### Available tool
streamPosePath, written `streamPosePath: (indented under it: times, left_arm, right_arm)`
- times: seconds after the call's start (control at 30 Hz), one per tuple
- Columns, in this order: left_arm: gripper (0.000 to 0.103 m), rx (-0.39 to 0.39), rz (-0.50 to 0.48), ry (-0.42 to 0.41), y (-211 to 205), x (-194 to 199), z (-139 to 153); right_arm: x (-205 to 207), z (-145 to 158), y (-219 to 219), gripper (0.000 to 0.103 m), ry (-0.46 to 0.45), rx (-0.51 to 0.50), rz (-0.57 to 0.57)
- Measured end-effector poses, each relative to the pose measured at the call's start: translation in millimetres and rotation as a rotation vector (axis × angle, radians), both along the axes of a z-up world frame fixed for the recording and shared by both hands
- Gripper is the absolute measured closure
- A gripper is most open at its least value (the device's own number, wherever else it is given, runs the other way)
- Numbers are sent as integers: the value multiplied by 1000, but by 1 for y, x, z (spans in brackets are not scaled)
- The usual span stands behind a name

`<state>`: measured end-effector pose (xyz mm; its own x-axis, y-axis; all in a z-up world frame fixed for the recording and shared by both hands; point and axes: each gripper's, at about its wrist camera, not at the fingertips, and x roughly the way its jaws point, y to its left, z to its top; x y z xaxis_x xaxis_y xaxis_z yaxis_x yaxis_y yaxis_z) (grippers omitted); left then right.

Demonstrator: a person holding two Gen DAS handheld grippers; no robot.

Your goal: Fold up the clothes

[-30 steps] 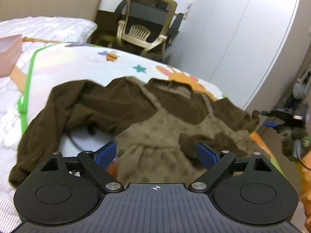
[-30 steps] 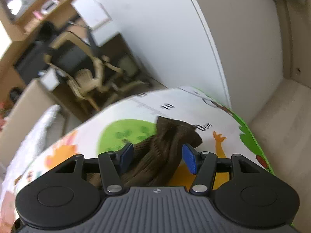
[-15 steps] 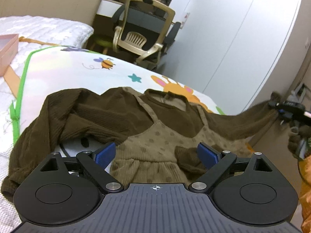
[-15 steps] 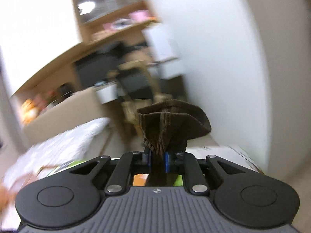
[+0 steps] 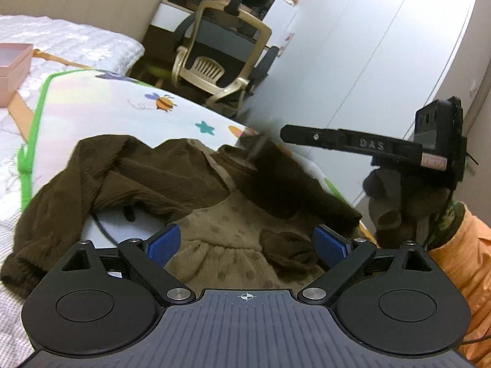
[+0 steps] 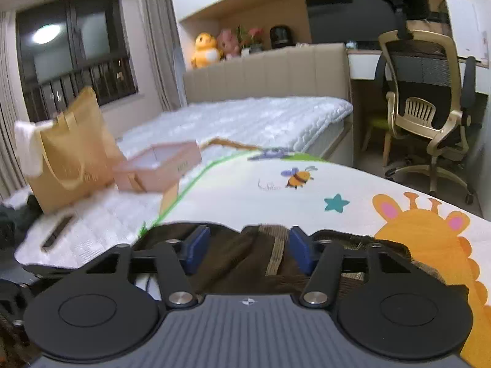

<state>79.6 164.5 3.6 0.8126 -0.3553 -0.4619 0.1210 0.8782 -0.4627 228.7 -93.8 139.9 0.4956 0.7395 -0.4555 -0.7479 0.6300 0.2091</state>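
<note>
- Jaws: left gripper (image 5: 245, 240) wide, holding nothing, low over the dress (image 5: 221, 245); right gripper (image 6: 245, 247) wide, empty, over its neckline.
- Dress: brown, tan pinafore front, on the play mat (image 5: 101, 107) atop the bed; right sleeve (image 5: 294, 190) lies across the chest, left sleeve (image 5: 61, 202) sprawls outward.
- Step, judged: sleeves being folded in; the left sleeve wants bringing across.
- Around the dress: pink box (image 6: 159, 165), tote bag (image 6: 70, 153), office chair (image 6: 426, 104) beyond; none obstruct.

A cartoon-printed mat (image 6: 245, 190) on the bed (image 6: 245, 119) carries the brown garment (image 5: 159, 181).
</note>
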Motion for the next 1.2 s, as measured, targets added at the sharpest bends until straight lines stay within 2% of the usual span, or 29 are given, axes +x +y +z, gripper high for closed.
streamPosePath:
  times: [0.1,0.23,0.3,0.47,0.57,0.77,0.87,0.97,1.07,1.13,1.2]
  left_arm:
    - [5,15,20,12,6,-2,-2]
    - [5,71,40,30,12,-3,-5]
    - [5,124,44,27,14,-8,-3]
    - [5,288,78,24,27,-21,5]
    - [5,369,131,49,38,-30,6]
    - [5,435,136,74,39,-39,1]
    - [5,395,104,50,27,-28,5]
    - [5,272,13,-9,5,-8,16]
    - [5,129,-92,-24,-20,25,24]
    - [5,107,-115,-9,-37,54,22]
    - [5,172,-75,16,-51,84,13]
  right_arm:
    - [9,4,-22,24,26,46,-74]
    - [5,-29,-60,11,132,58,-151]
    - [2,-46,-79,0,185,64,-189]
    - [0,-87,-111,0,310,87,-271]
    - [-4,-94,-107,0,284,86,-281]
    - [-21,-97,-90,0,186,-14,-293]
    - [-22,-96,-89,0,176,-42,-272]
    - [-22,-91,-99,0,179,-9,-258]
    - [-29,-73,-121,0,118,72,-304]
    - [-35,-60,-138,0,74,106,-353]
    - [-40,-55,-153,0,50,116,-389]
